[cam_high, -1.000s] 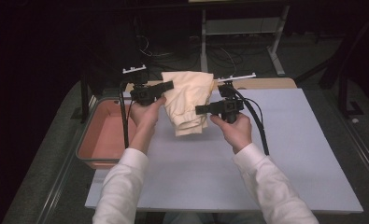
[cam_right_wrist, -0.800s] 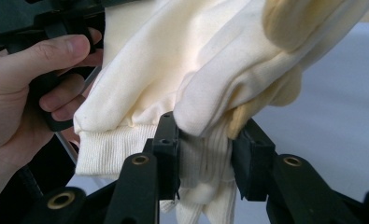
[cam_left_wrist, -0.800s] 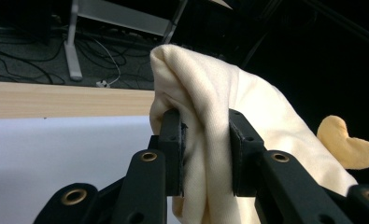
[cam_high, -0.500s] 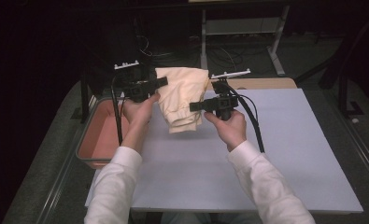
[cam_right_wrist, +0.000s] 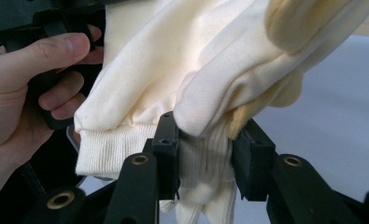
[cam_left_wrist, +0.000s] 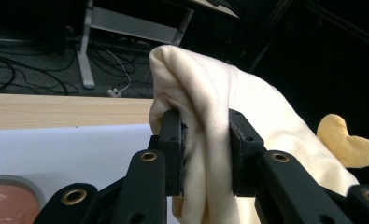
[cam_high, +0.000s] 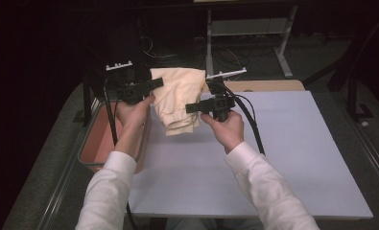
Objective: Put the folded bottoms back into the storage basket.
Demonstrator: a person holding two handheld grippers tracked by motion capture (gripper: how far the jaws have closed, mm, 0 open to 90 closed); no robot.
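High view: the left tongs [cam_high: 151, 86] and the right tongs [cam_high: 193, 107] each pinch a side of a cream sweater [cam_high: 177, 98], holding it up in the air over the back of the white bench [cam_high: 273, 158]. A pink tub [cam_high: 93, 148] sits at the bench's left edge, under the left arm.

Dark room, cables [cam_high: 228, 55] on floor [cam_high: 316, 57]
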